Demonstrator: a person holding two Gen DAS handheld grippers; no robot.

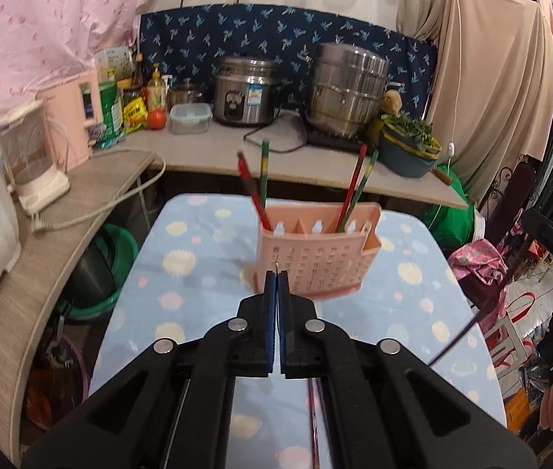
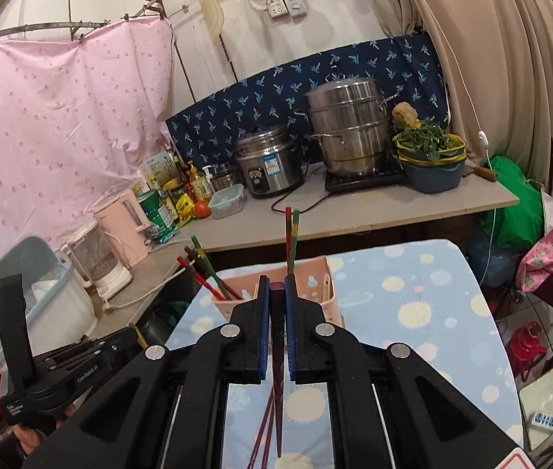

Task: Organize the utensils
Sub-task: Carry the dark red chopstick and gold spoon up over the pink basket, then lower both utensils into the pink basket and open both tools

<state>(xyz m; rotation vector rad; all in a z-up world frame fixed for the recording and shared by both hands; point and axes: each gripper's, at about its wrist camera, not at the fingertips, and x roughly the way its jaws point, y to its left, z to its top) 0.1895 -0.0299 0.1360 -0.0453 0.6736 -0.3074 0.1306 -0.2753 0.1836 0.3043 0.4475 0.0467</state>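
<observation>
A pink slotted utensil holder [image 1: 317, 252] stands on the dotted blue table [image 1: 182, 273]. Red and green chopsticks [image 1: 261, 183] lean in its left and right compartments. My left gripper [image 1: 276, 273] is shut and empty, just in front of the holder. In the right wrist view my right gripper [image 2: 276, 285] is shut on a dark pair of chopsticks [image 2: 278, 351] that run down between the pads, held above the holder [image 2: 315, 289]. More chopsticks [image 2: 291, 234] stand in the holder beyond the fingertips. The left gripper's body shows at lower left.
A counter [image 1: 214, 152] behind the table carries a rice cooker [image 1: 243, 92], a stacked steel steamer [image 1: 347, 90], a bowl of greens [image 1: 409, 144], bottles and a kettle [image 1: 30, 156]. Buckets sit under the counter at left. Clothes hang at right.
</observation>
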